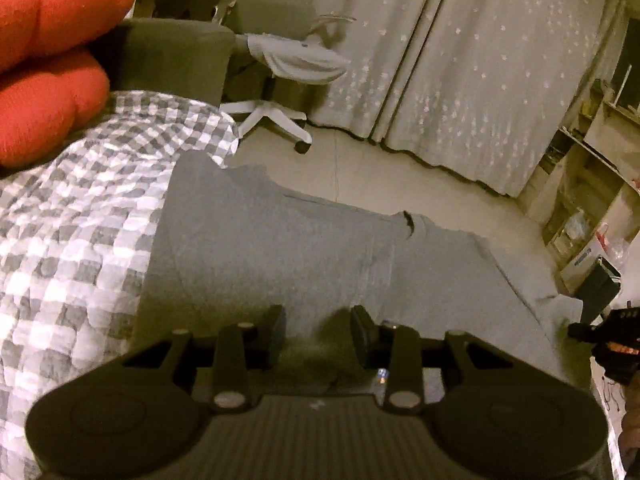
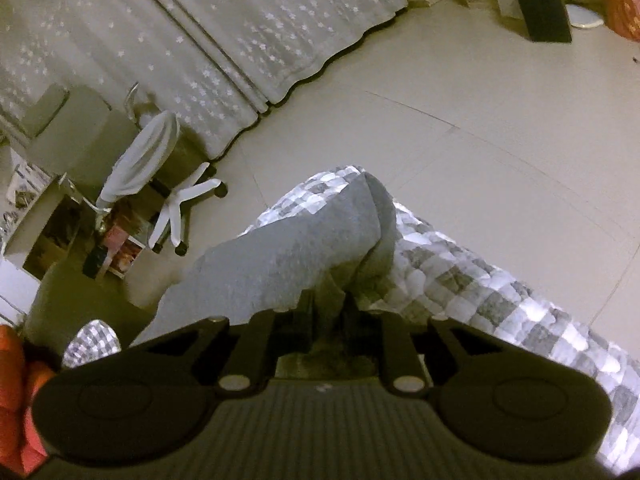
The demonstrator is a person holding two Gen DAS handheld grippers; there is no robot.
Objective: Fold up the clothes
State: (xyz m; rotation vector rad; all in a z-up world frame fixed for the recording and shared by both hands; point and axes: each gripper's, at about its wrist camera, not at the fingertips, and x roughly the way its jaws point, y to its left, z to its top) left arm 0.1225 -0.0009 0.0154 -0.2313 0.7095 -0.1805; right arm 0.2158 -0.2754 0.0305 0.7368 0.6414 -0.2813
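You are facing pale curtains (image 1: 460,72) dotted with small star shapes, hanging down to a light tiled floor (image 2: 460,128). A white swivel chair (image 1: 280,80) on a five-legged base stands near them, cloth draped over its seat. Cluttered open shelves (image 1: 580,200) line the right side. The light is dim and yellowish.

Left tool (image 1: 318,330) gapes (right tool (image 2: 328,312) clamped).
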